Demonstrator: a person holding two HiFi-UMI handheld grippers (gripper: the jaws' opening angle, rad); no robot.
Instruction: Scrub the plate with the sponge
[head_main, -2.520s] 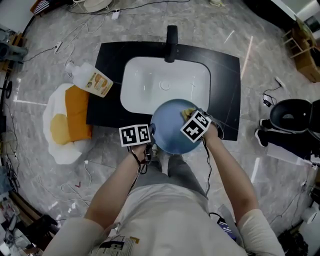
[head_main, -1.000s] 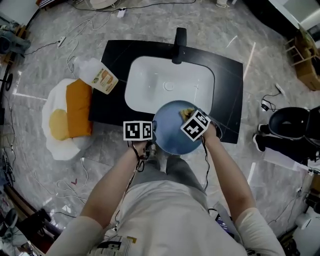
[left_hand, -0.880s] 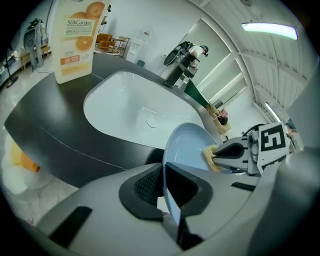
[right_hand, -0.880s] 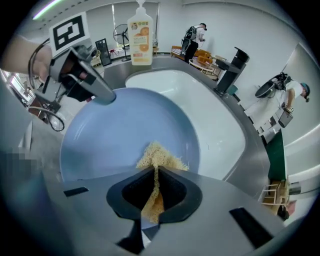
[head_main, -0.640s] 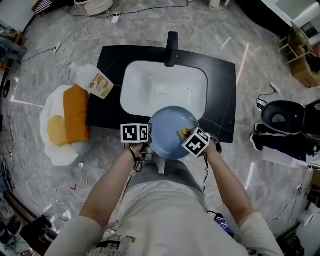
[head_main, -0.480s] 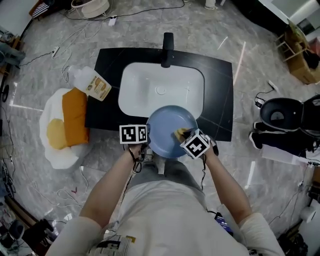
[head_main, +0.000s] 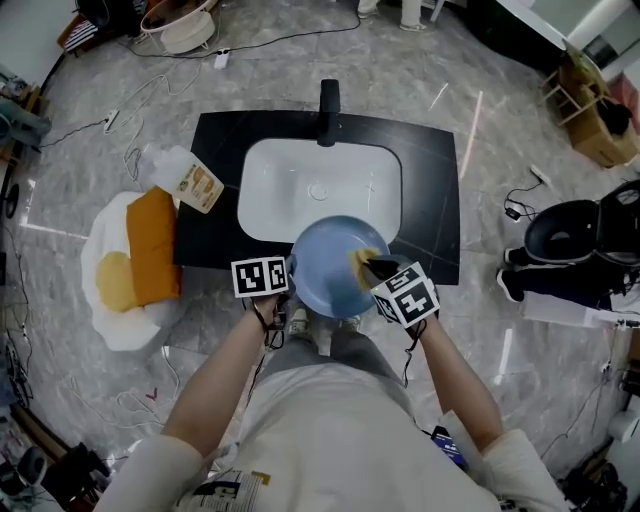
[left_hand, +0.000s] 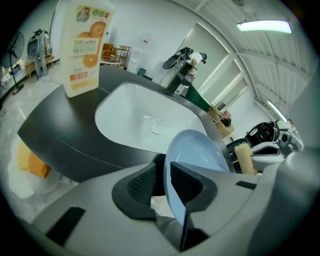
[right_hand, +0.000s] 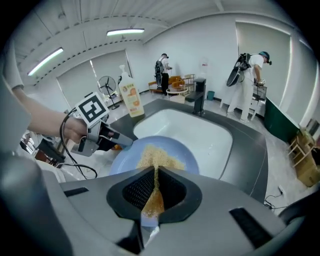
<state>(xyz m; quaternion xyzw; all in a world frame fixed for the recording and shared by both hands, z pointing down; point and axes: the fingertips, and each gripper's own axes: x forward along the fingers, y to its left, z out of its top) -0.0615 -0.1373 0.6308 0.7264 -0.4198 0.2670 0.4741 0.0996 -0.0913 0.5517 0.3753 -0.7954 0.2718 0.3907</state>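
A light blue plate (head_main: 325, 268) is tipped up over the front edge of the white sink (head_main: 300, 190). Its left rim stands between the jaws of my left gripper (head_main: 292, 272). In the left gripper view those jaws (left_hand: 162, 180) are opening: the plate (left_hand: 197, 157) lies against the right jaw and a dark gap shows at the left pad. My right gripper (head_main: 375, 268) is shut on a thin yellow sponge (head_main: 362, 259) at the plate's right side. In the right gripper view the sponge (right_hand: 157, 157) lies flat on the plate (right_hand: 125, 155).
The sink sits in a black counter (head_main: 430, 200) with a black faucet (head_main: 327, 98) at the back. A soap bottle (head_main: 185, 178) stands at the counter's left end. Orange and yellow cloths (head_main: 135, 250) lie on the floor to the left. A black chair (head_main: 575, 235) is at the right.
My right gripper has drawn the sponge from the plate's far right part down toward its near right edge. The plate has stayed over the sink's front edge.
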